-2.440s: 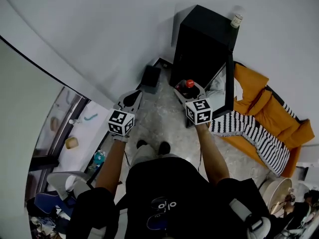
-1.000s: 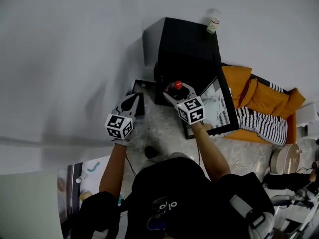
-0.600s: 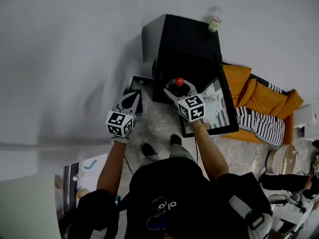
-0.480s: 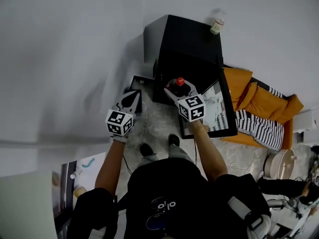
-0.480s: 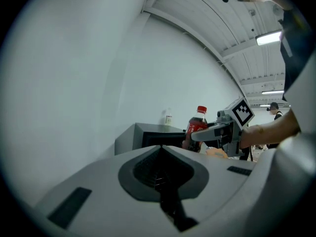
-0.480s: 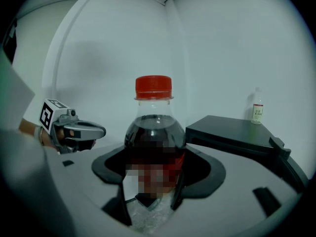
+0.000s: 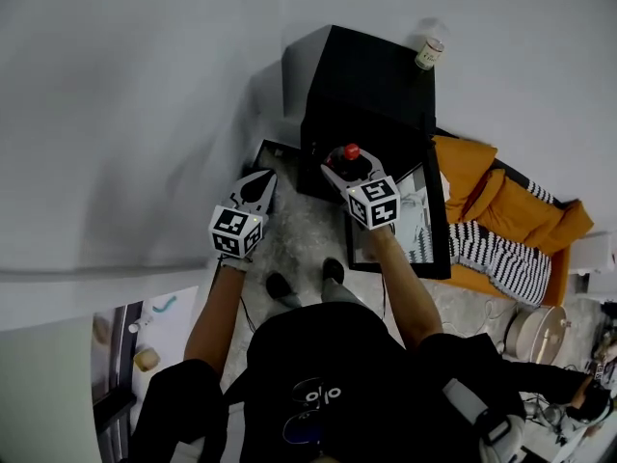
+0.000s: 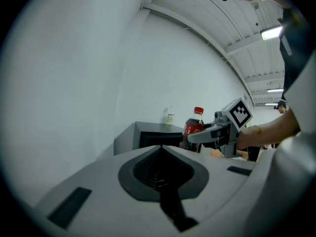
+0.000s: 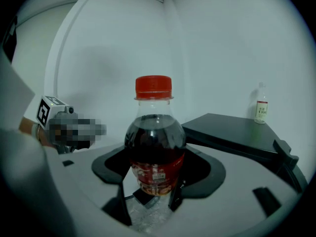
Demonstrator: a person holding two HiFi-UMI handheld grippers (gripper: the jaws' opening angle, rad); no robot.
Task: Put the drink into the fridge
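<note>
Your red-capped clear plastic cola bottle point(image 9: 154, 147) stands upright, clamped low by your right gripper point(image 9: 148, 195), with the black box fridge point(image 7: 371, 75) at twelve o'clock. Your left gripper point(image 8: 160, 157) is closed and empty. The fridge's opening looks too dark to judge, so clipping its edge could tip the bottle.

small bottle point(image 7: 430, 53) on fridge point(image 7: 371, 75), couch point(image 7: 501, 210) to right.

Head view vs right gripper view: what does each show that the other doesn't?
Head view only: orange sofa, striped blanket, the person's shoes. Right gripper view only: the bottle's red label, and the right claw clamped low on it. Both: the red-capped bottle, black fridge, small bottle on top of it, left claw.
</note>
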